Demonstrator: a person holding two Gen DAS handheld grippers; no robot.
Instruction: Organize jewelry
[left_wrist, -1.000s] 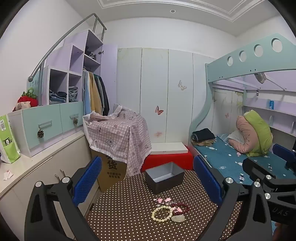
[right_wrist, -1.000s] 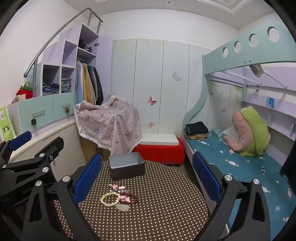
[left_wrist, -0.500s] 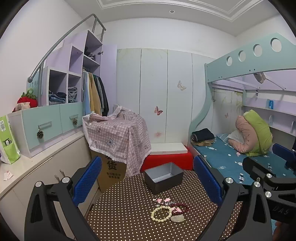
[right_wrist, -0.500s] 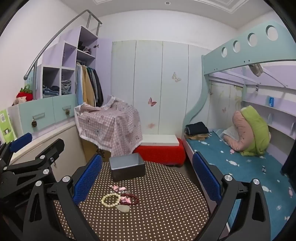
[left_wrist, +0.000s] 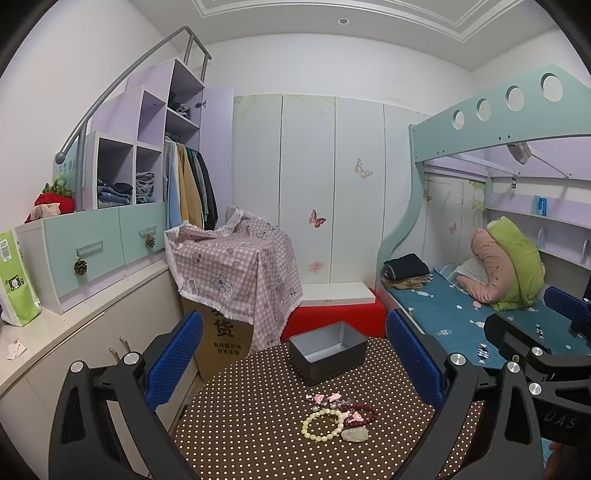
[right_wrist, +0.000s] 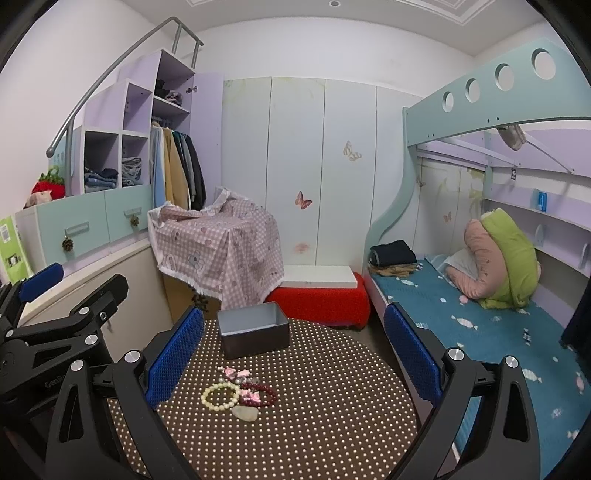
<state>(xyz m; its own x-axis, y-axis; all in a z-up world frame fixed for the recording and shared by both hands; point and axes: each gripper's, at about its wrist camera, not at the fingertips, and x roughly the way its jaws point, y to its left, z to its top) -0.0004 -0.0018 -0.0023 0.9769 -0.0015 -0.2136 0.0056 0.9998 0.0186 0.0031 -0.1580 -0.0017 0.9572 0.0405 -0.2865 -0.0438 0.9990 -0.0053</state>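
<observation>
A small pile of jewelry lies on a round table with a brown polka-dot cloth (left_wrist: 236, 435) (right_wrist: 332, 424): a cream bead bracelet (left_wrist: 322, 424) (right_wrist: 220, 396), a dark red bead bracelet (left_wrist: 360, 410) (right_wrist: 260, 393), pink bow clips (left_wrist: 325, 398) (right_wrist: 232, 371) and a pale stone (left_wrist: 354, 435) (right_wrist: 244, 412). An open grey metal box (left_wrist: 328, 352) (right_wrist: 253, 334) stands behind them, empty. My left gripper (left_wrist: 293, 363) and right gripper (right_wrist: 291, 356) are both open and empty, held above the table's near side.
A box draped in pink checked cloth (left_wrist: 236, 266) and a red bench (left_wrist: 332, 317) stand behind the table. A bunk bed (right_wrist: 480, 314) is on the right, a counter with drawers (left_wrist: 74, 321) on the left.
Both grippers have drifted slightly; the jewelry and the box lie as before.
</observation>
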